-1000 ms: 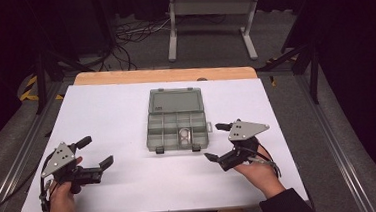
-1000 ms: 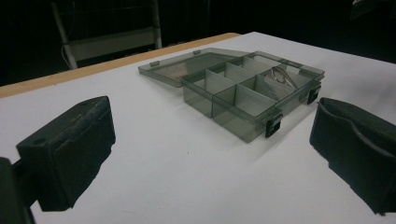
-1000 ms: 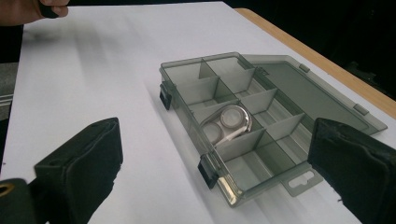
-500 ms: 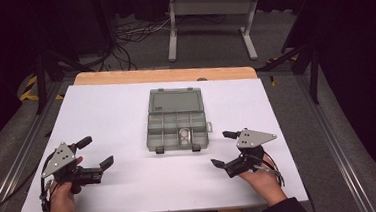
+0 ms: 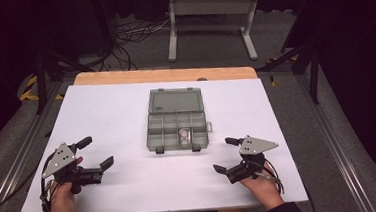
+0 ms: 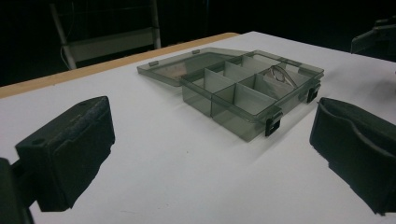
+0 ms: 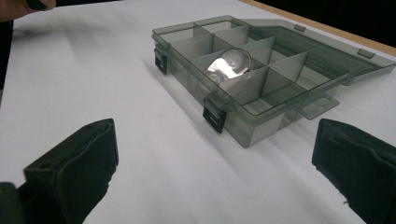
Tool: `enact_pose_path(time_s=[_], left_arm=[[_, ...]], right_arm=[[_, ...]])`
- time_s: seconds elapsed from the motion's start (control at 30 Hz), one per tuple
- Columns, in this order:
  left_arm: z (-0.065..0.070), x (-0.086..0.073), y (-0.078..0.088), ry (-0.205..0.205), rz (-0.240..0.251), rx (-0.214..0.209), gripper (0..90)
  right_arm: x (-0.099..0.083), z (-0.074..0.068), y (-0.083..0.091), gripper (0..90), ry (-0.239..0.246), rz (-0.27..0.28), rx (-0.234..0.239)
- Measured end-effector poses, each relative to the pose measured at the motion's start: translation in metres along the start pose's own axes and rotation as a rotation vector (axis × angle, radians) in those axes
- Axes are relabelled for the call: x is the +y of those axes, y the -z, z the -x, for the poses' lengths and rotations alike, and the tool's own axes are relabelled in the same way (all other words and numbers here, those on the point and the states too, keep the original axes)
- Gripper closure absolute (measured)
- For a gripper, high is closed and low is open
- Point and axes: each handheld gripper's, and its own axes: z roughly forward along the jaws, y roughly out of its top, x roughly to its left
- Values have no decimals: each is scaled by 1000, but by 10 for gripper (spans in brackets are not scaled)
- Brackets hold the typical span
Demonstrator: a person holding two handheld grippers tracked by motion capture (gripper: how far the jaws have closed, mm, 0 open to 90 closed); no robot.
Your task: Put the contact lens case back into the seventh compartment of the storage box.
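A smoky grey clear compartment box lies in the middle of the white table, its lid folded flat behind it. One front compartment holds a shiny, glassy item. My left gripper rests at the front left, open and empty, facing the box. My right gripper sits low at the front right. Its jaws have just been opening and stand wide with nothing between them, and the box lies a little ahead of them.
The white sheet covers the table, and a wooden edge shows at the far side. A metal stand and cables are on the floor behind. Metal rails run along both sides of the table.
My right gripper has sunk toward the table and come a little nearer the front edge, its jaws spreading slightly. The left gripper and the box have not moved.
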Motion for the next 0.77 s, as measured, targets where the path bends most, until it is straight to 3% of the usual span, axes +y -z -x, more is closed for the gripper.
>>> enact_pose_path(time_s=[0.2, 0.77], left_arm=[[0, -1, 0, -1, 2, 1, 9], [-1, -2, -1, 0, -5, 10, 9]], right_arm=[[-9, 1, -2, 5, -29, 0, -19], [-8, 2, -1, 4, -33, 13, -56]])
